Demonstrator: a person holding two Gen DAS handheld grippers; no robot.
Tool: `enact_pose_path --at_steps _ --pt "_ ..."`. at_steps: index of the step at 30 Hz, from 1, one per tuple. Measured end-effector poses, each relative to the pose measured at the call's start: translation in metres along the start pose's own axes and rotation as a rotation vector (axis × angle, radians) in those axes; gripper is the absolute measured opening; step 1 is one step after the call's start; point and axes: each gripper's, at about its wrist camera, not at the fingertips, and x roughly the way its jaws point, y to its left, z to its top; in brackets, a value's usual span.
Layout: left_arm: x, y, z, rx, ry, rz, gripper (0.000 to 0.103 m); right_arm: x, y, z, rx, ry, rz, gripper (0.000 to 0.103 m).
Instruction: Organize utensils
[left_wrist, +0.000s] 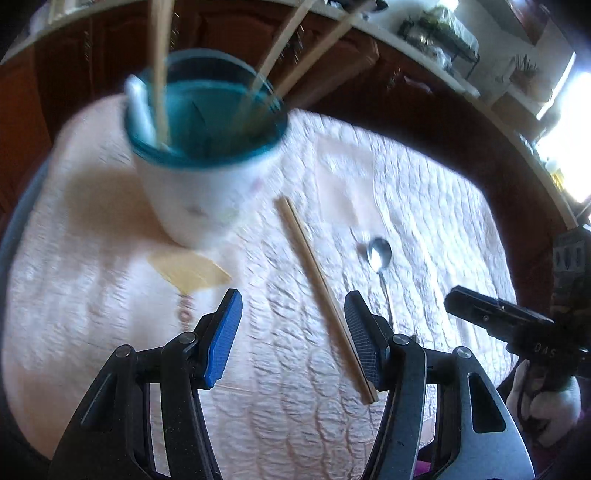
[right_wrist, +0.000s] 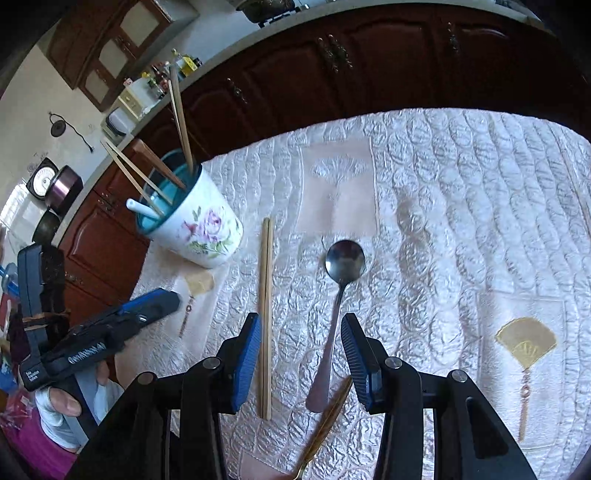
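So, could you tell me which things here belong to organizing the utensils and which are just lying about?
For the job:
- floral cup
- loose chopsticks
- metal spoon
- gold utensil, partly seen

Lying about:
- quilted tablecloth
- countertop bottles
- dark cabinets

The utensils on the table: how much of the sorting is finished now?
Done: several chopsticks and a white utensil stand in the floral cup. In hand: nothing; the left claw and right claw are both open. Left: the chopstick pair, the steel spoon and a gold utensil lie on the tablecloth.
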Motion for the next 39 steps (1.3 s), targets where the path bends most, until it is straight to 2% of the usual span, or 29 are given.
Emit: enact_pose_path --at_steps 4,6,8,9,11,17,24,28,31,33,37,39 --pt "0.025 -0.013 -0.002 0.033 0.048 -0.001 0.054 0.009 -0.006 -0.005 -0.021 0.032 -0.058 0.043" --pt "0.035 -0.019 -0.003 0.048 0.072 -0.003 0.043 0.01 -0.01 -0.007 -0.011 0.037 -0.055 0.043" --pt "0.047 -0.024 -0.004 0.063 0.095 0.001 0.04 0.011 -0.015 -0.008 0.012 0.04 -0.045 0.043" --pt "0.053 -0.026 -0.007 0.072 0.106 0.011 0.032 0.011 -0.018 -0.009 0.022 0.04 -0.043 0.043" --pt "0.063 -0.028 -0.009 0.086 0.134 0.023 0.023 0.009 -0.023 -0.012 0.035 0.039 -0.038 0.043" --pt "0.074 -0.028 -0.01 0.075 0.156 0.003 0.023 0.008 -0.033 -0.018 0.07 0.049 -0.021 0.043" --pt "0.078 -0.031 -0.004 0.114 0.153 0.066 0.023 0.009 -0.035 -0.019 0.084 0.055 -0.009 0.043" --pt "0.082 -0.021 -0.003 0.08 0.17 0.064 0.022 0.01 -0.041 -0.02 0.097 0.065 -0.017 0.043" --pt "0.084 -0.028 -0.003 0.131 0.164 0.102 0.021 0.011 -0.041 -0.023 0.104 0.073 -0.017 0.043" --pt "0.084 -0.03 -0.005 0.143 0.159 0.106 0.013 0.011 -0.037 -0.026 0.09 0.087 -0.013 0.043" --pt "0.076 -0.014 -0.007 0.124 0.182 0.067 0.008 0.01 -0.031 -0.038 0.037 0.13 -0.018 0.043" --pt "0.067 -0.004 -0.013 0.115 0.193 0.056 0.005 0.011 -0.029 -0.044 0.029 0.142 -0.012 0.037"
